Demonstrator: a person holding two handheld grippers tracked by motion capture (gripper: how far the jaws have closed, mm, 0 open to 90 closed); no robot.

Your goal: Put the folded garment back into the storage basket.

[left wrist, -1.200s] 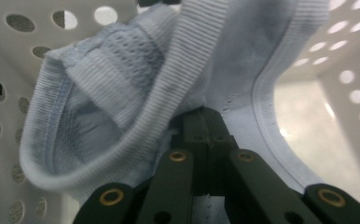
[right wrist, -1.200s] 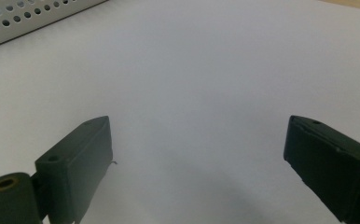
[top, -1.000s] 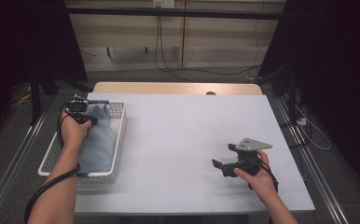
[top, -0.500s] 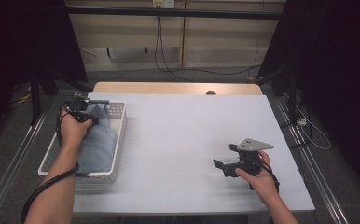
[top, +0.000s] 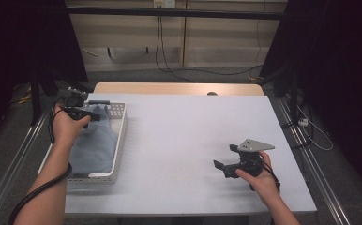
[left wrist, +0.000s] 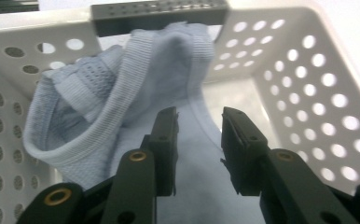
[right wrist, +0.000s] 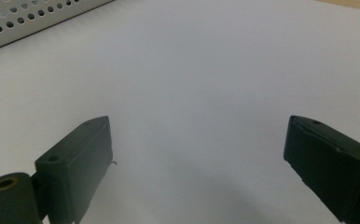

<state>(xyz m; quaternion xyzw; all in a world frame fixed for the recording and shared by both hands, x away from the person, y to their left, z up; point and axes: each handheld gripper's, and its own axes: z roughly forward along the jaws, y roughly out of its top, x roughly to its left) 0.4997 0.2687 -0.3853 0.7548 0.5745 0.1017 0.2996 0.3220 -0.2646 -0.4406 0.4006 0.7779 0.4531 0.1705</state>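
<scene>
Black jaws of the right hand-held gripper [right wrist: 197, 163] stand wide apart over the bare white worktop [top: 188, 140], released and grasping nothing. In the high view this right hand-held gripper [top: 223, 168] sits low near the worktop's front right corner, the person's right hand [top: 256, 176] wrapped around its body and a grey three-cornered plate on top. A corner of the white perforated basket [right wrist: 24, 21] shows far off in the right gripper view.

Farther back on the left, the left hand-held gripper [top: 94, 117] hangs over the far end of the basket [top: 119, 140], which stands along the worktop's left edge. Its jaws have just been opening: in the left gripper view they are parted a little, the left hand-held gripper [left wrist: 199, 140] just above the pale blue garment [left wrist: 136, 107], with cloth showing in the gap behind them but not pinched by the pads. The garment [top: 94, 143] lies inside the basket, covering most of its floor, and its ribbed collar end is heaped against the far wall beneath the grey perforated bar on the rim.
</scene>
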